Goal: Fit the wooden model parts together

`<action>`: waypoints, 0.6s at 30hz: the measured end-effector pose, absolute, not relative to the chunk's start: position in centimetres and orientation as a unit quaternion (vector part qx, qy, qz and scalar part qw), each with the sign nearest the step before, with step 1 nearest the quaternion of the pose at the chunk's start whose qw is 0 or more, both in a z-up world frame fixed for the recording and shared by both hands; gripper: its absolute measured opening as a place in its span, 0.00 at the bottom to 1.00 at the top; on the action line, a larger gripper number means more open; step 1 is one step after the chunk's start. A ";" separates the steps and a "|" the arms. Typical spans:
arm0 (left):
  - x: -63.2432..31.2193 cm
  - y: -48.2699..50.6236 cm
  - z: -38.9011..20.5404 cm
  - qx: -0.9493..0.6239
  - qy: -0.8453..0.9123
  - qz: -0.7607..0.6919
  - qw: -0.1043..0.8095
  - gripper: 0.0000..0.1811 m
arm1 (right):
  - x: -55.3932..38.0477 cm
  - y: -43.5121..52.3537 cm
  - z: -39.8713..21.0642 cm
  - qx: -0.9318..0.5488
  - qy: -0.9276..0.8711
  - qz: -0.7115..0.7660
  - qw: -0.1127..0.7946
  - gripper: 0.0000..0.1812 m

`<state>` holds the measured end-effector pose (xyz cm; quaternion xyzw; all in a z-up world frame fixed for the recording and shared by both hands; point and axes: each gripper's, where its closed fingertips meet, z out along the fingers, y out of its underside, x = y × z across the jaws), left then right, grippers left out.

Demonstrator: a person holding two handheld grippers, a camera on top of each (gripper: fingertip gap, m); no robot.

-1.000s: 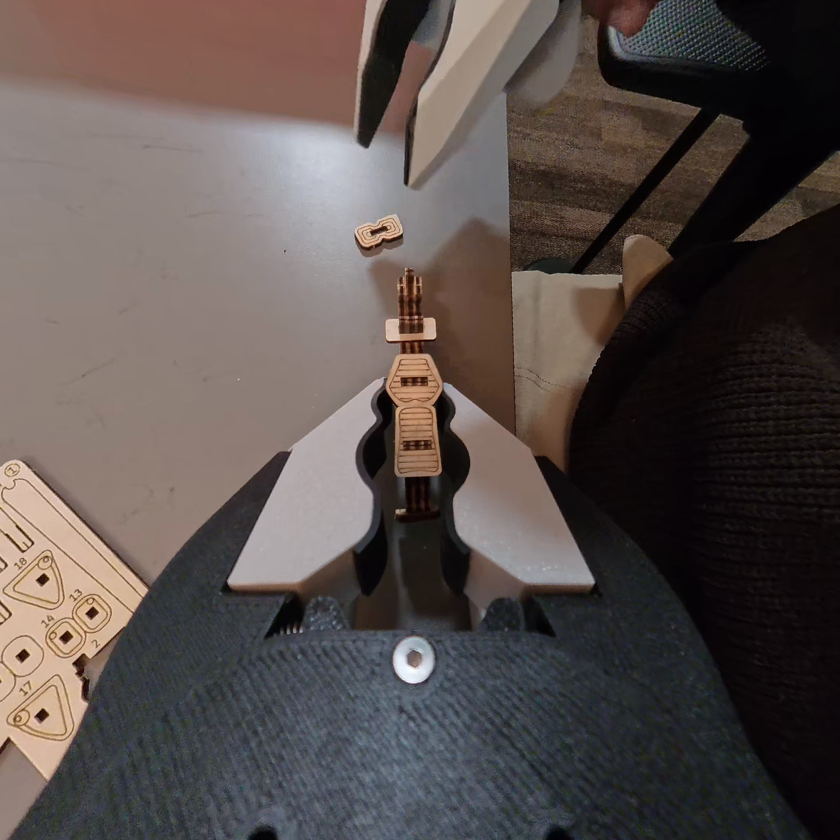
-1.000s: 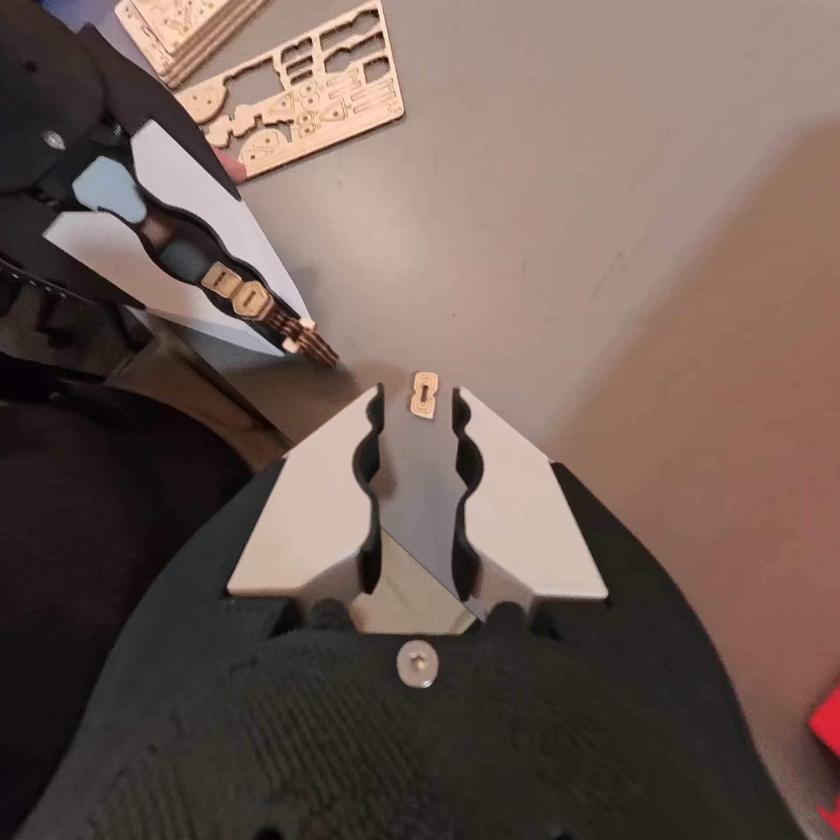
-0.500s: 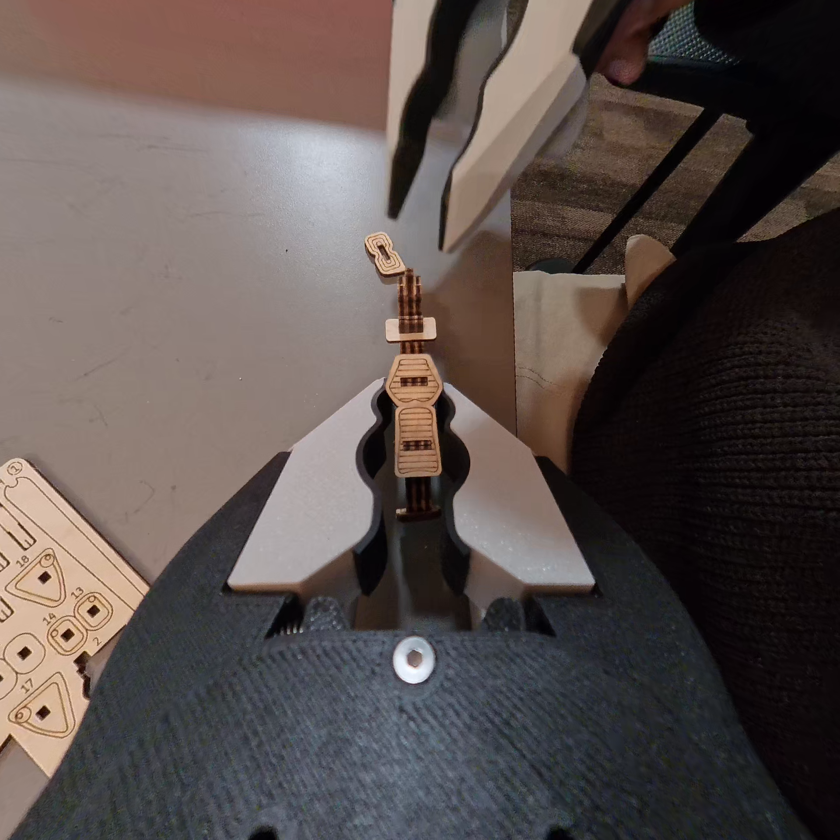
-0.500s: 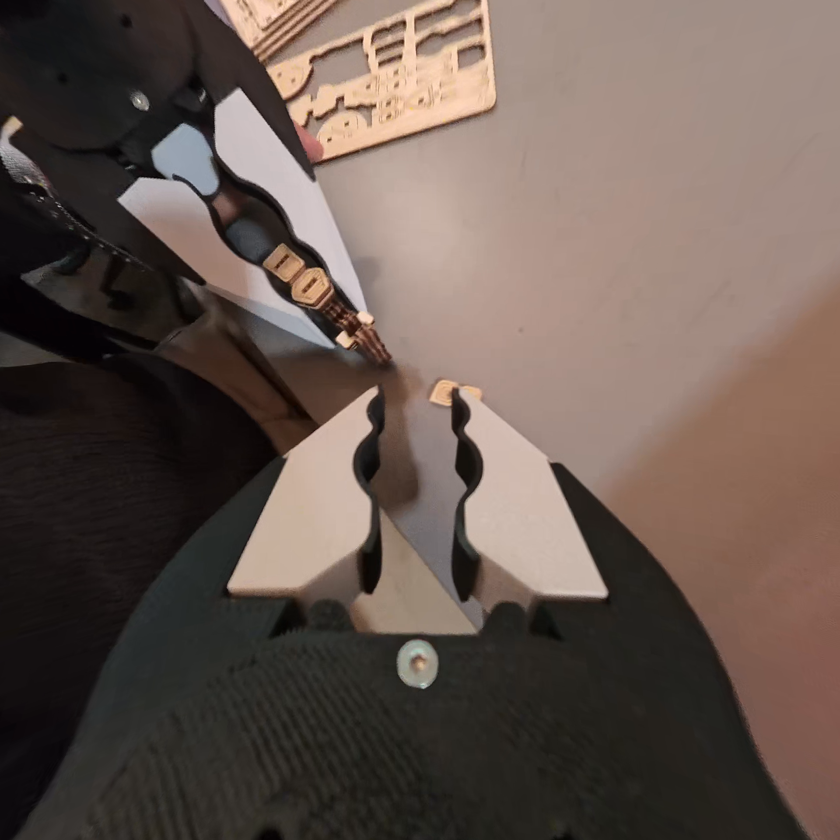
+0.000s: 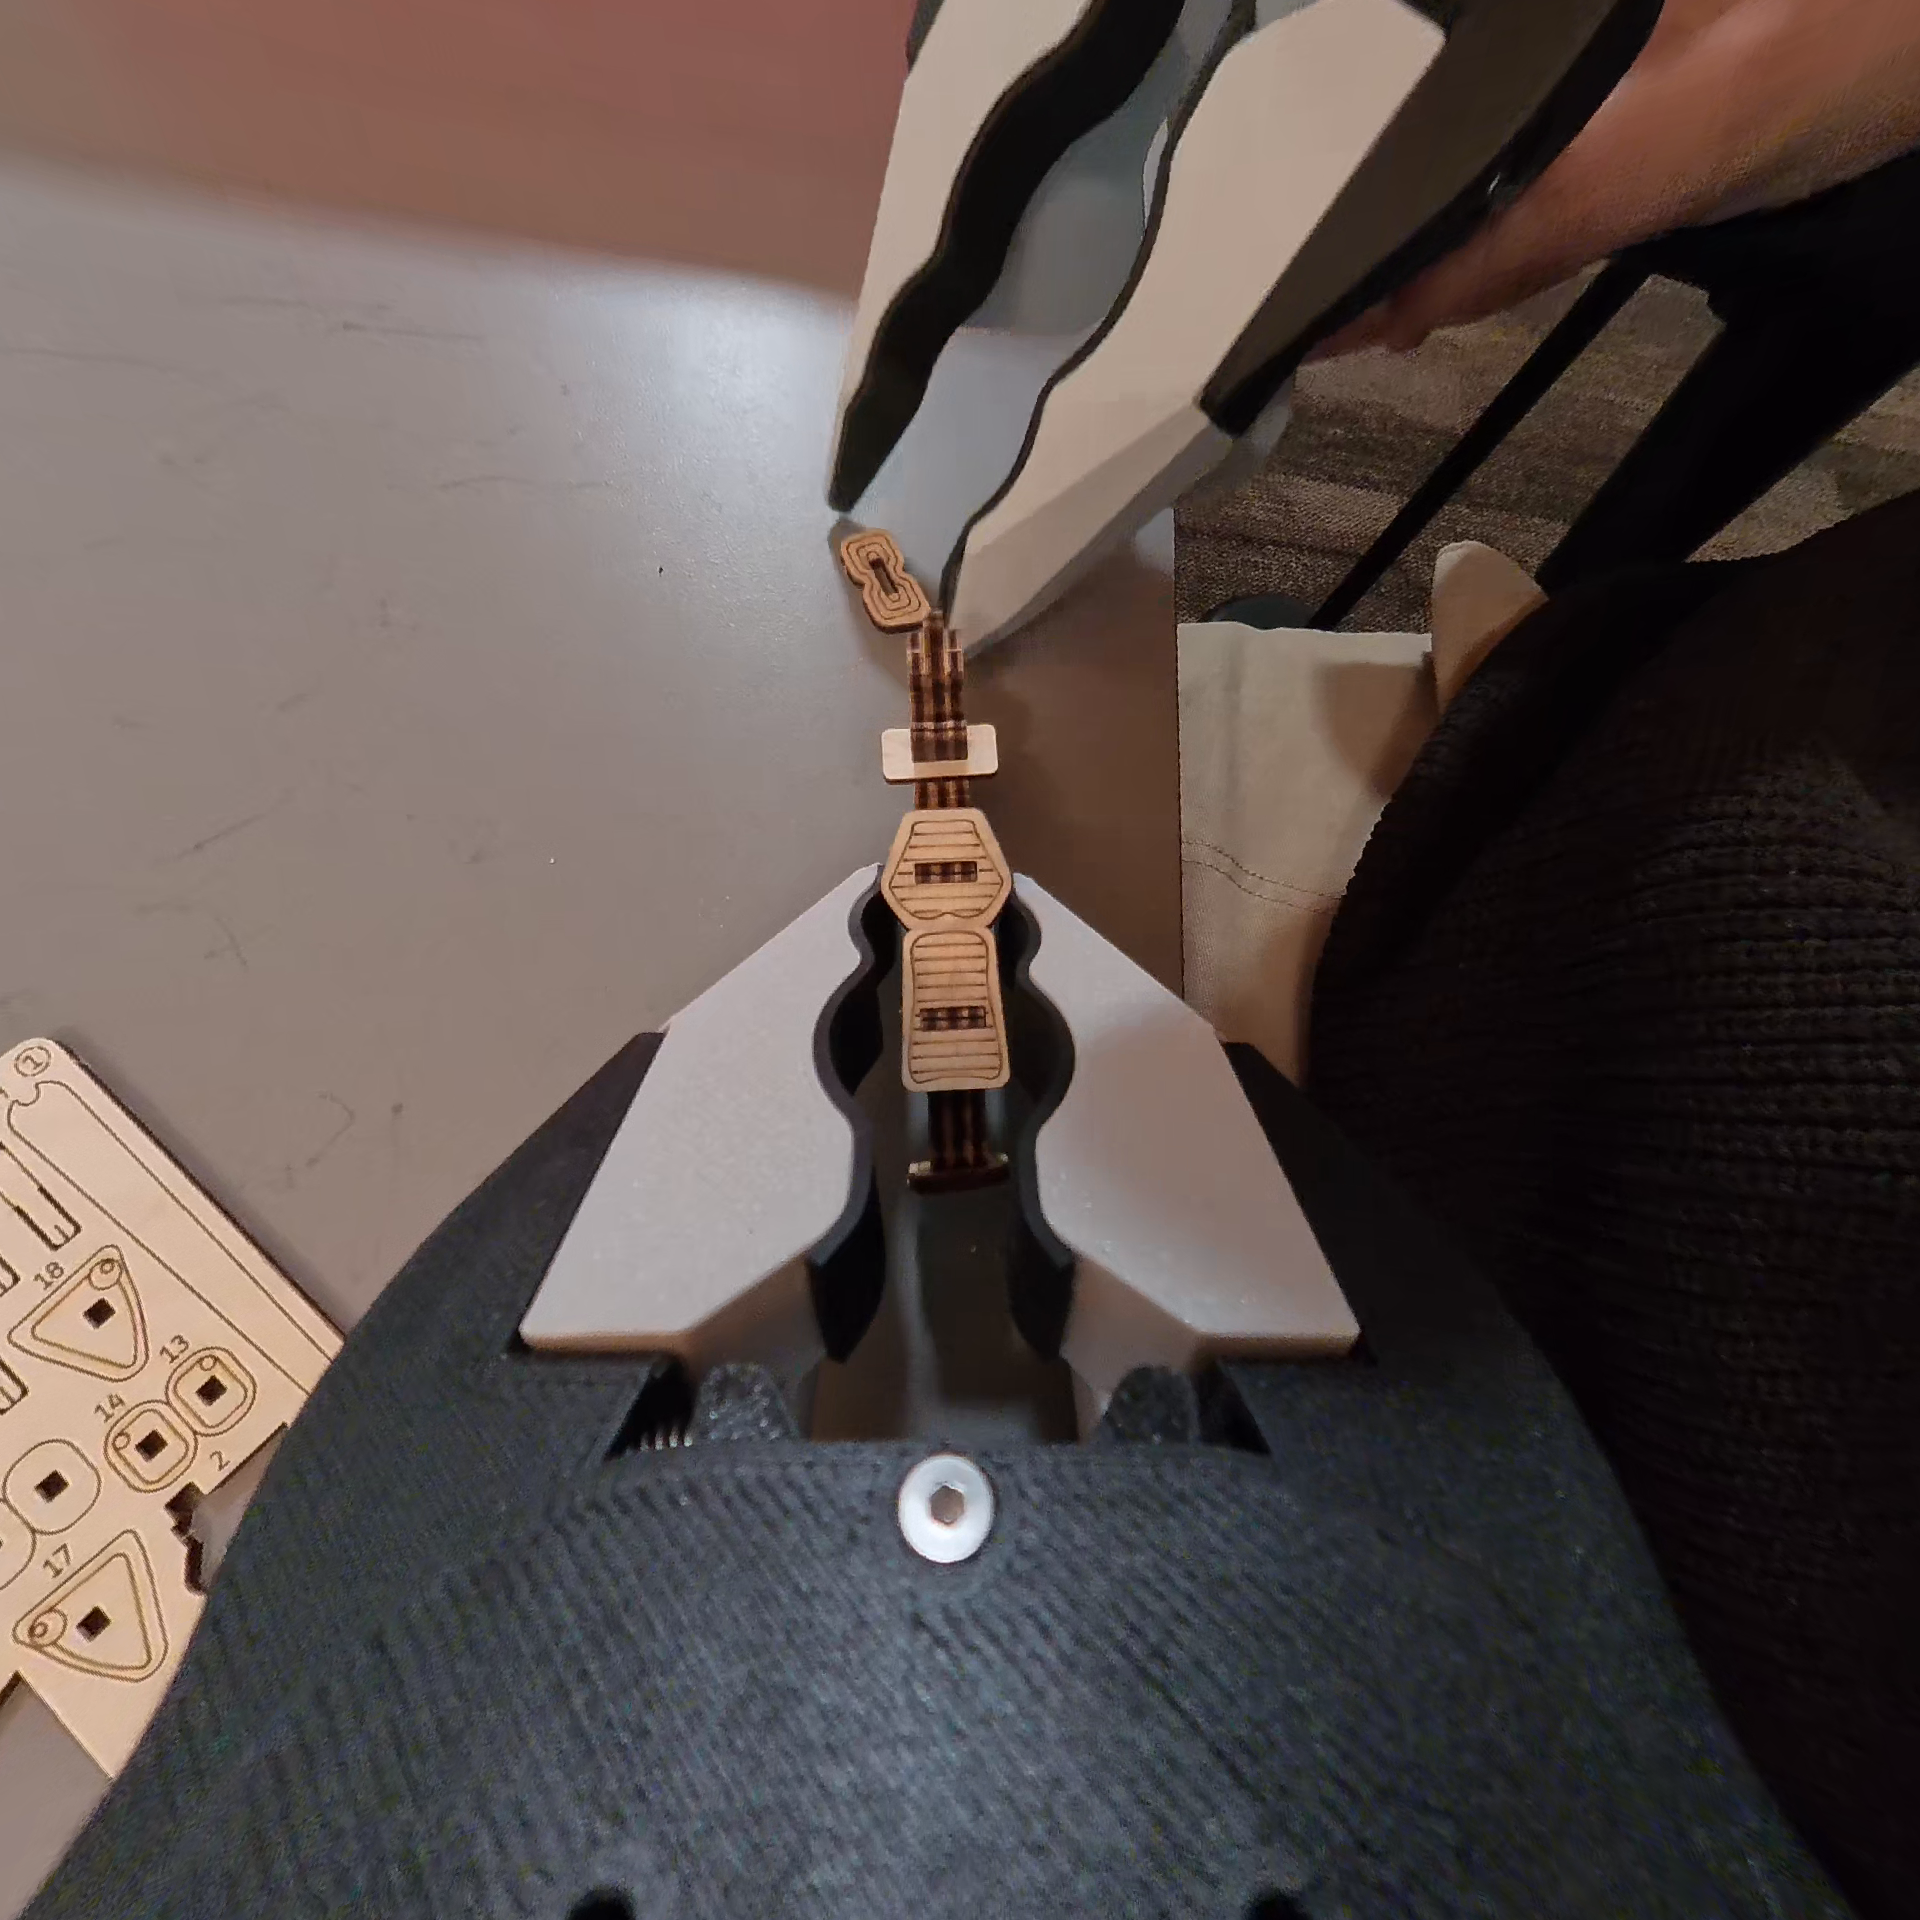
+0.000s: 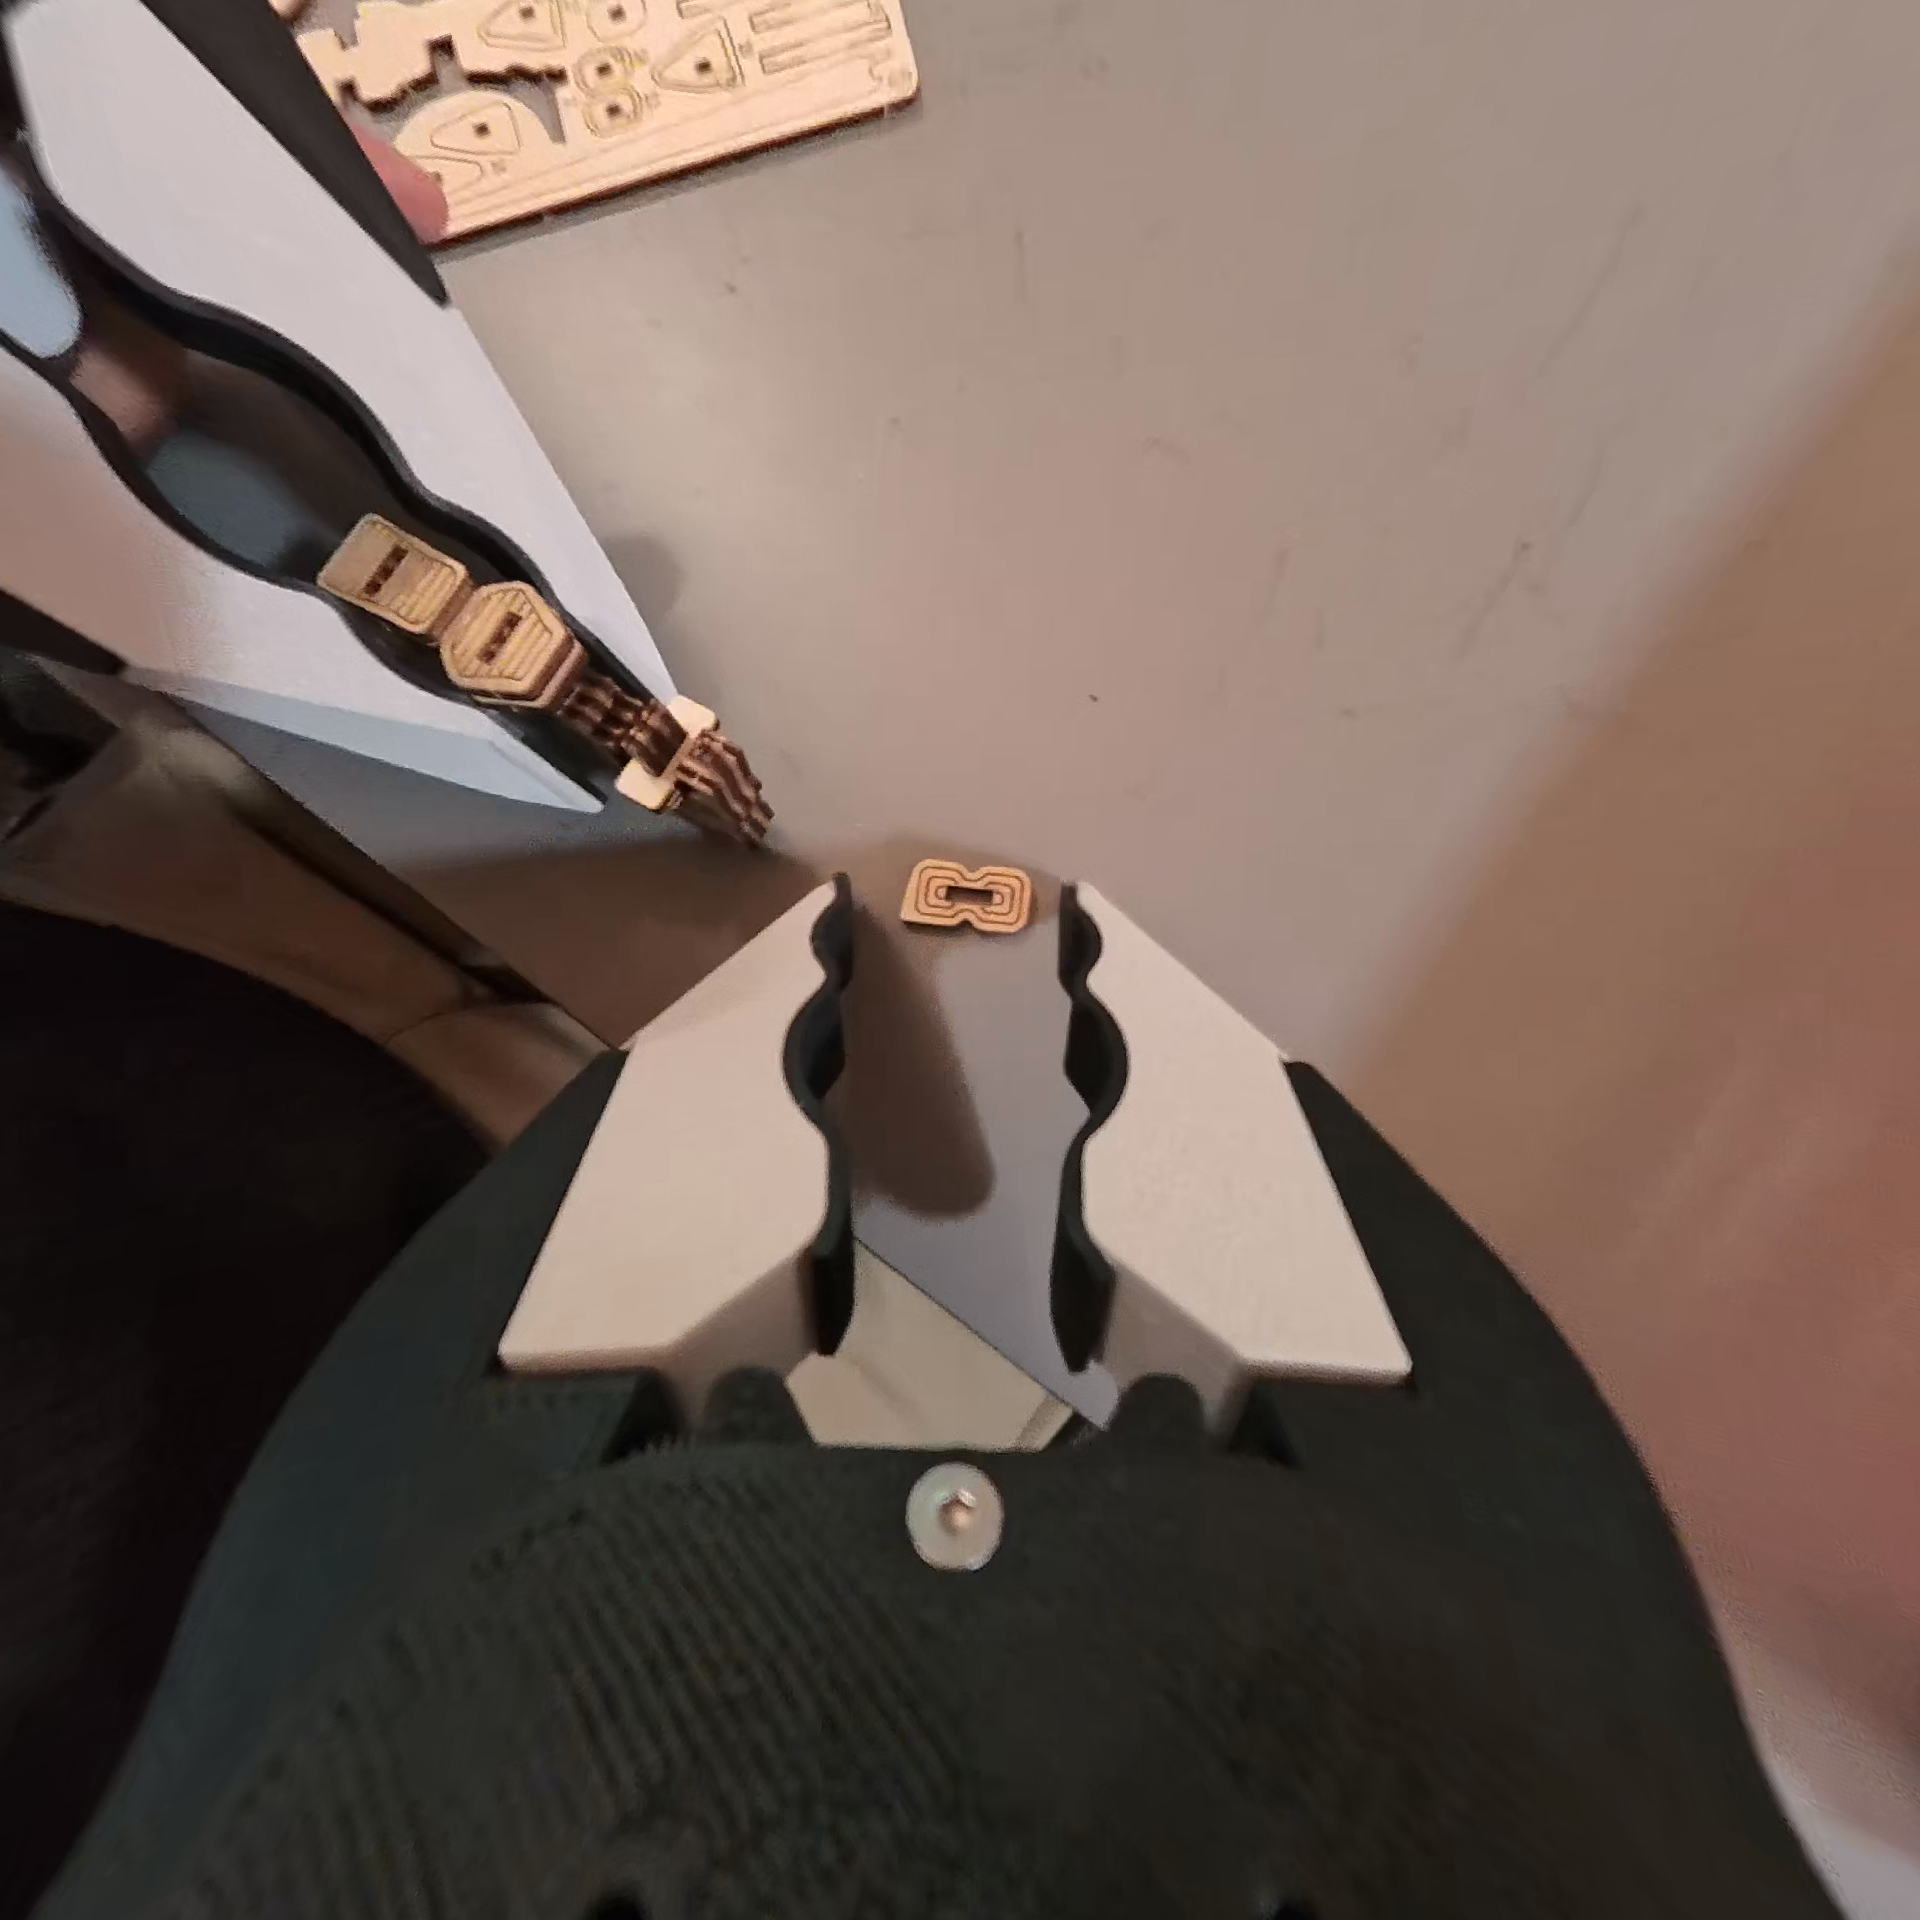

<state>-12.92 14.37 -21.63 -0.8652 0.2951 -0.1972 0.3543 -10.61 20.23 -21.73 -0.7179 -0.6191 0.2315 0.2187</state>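
Observation:
My left gripper (image 5: 943,883) is shut on a slim wooden model assembly (image 5: 943,935) of stacked strips with engraved plates. The assembly sticks out forward past the fingertips over the grey table (image 5: 416,520). It also shows in the right wrist view (image 6: 582,675). A small figure-eight wooden piece (image 5: 883,589) lies flat on the table just beyond the assembly's tip. My right gripper (image 6: 954,894) is open and empty. It hovers low with the figure-eight piece (image 6: 964,896) between its fingertips. From the left wrist view it comes in from the top right (image 5: 899,530).
A laser-cut wooden parts sheet (image 5: 94,1382) lies at the near left, and shows in the right wrist view at the far side (image 6: 665,104). The table's right edge (image 5: 1177,779) is close to the work. A person's dark knitted clothing (image 5: 1621,1039) and a chair frame are beyond it.
My right gripper has come down and closer, so the figure-eight piece now sits between its open fingertips. The piece has turned and shifted on the table. My left gripper keeps its hold.

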 end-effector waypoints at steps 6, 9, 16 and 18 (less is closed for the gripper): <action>-12.9 14.4 -21.6 -0.865 0.294 -0.198 0.354 0.10 | -10.7 21.0 -22.0 -0.718 -0.616 0.213 0.243 0.13; -13.0 14.4 -21.6 -0.866 0.293 -0.200 0.354 0.10 | -10.7 21.0 -22.0 -0.716 -0.618 0.214 0.244 0.13; -12.9 14.4 -21.6 -0.865 0.293 -0.200 0.354 0.10 | -10.7 20.7 -22.0 -0.700 -0.635 0.222 0.238 0.13; -13.0 14.4 -21.6 -0.865 0.293 -0.201 0.353 0.10 | -10.6 20.6 -22.0 -0.701 -0.636 0.223 0.234 0.16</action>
